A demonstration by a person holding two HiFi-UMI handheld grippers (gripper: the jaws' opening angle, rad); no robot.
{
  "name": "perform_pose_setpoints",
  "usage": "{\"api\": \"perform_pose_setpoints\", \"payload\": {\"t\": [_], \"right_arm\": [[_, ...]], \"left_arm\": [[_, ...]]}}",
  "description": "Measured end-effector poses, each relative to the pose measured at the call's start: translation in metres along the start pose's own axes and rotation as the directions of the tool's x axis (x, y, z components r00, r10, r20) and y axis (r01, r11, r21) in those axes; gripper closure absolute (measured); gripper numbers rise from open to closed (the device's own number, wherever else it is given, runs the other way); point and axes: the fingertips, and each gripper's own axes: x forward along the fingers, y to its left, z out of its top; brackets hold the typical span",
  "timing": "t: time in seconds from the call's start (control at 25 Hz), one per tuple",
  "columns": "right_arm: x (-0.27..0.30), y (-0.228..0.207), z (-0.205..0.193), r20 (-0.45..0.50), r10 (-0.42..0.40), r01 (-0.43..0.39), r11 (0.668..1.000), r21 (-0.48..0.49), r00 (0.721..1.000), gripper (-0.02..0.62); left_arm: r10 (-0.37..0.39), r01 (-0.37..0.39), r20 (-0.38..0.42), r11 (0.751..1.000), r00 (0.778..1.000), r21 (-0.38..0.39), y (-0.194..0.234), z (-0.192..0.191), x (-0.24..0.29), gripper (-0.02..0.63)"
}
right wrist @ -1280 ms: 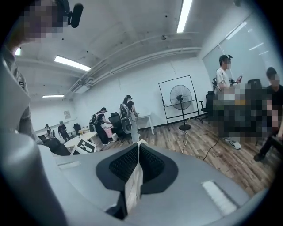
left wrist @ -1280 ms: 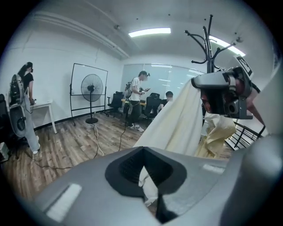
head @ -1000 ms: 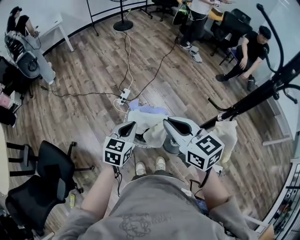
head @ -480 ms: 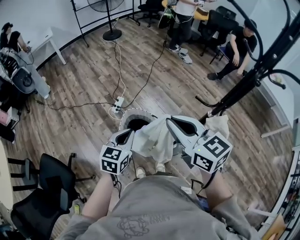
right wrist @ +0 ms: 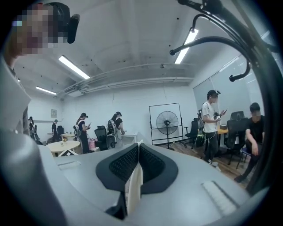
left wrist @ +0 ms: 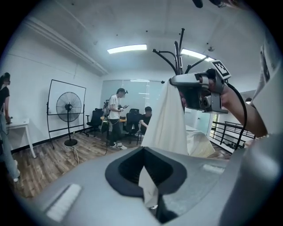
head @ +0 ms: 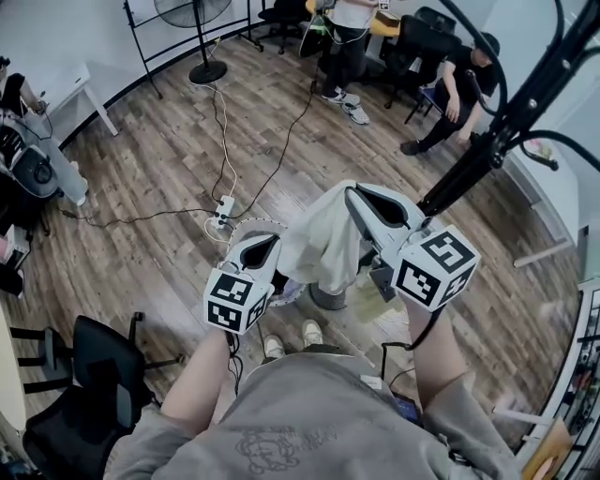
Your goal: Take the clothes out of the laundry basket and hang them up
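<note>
— What are the jaws doing?
— My left gripper [left wrist: 149, 185] has its jaws pressed together on a low corner of the cloth [head: 323, 246]. My right gripper [right wrist: 135, 176] pinches the cloth's top edge, higher up.
— Where's the cloth?
— It hangs between them above the basket [head: 241, 231], which stands on the wood floor [head: 159, 178]. There is a rack [head: 487, 150] to my right and a fan [head: 187, 13] by the far wall.

Most of the laundry basket [head: 242, 230] lies hidden under the pale garment [head: 323, 239]. Only arcs of its rim show at the garment's left and lower edges, and its contents cannot be made out. Right of the garment, the coat stand [head: 469, 164] runs past the picture's top edge, its foot partly covered by the cloth. The right gripper view shows only a thin fold of garment pinched in the right tongs [right wrist: 138, 152].
</note>
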Motion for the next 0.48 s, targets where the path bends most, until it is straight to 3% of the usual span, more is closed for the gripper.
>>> {"api": "perform_pose_setpoints", "payload": {"t": [0.2,0.48], "right_arm": [[-0.002,-0.042,0.02,0.04,-0.101,0.102,0.995,-0.014,0.994,0.558],[-0.003,-0.097,0.038,0.087,-0.242,0.244,0.97,-0.008,0.966,0.558]], "left_arm": [[-0.053,0.052,0.029,0.997,0.998,0.055,-0.006,0.039,0.042,0.604],[-0.115,0.115,0.0,0.992,0.993,0.045,-0.011,0.059,0.104,0.604]]}}
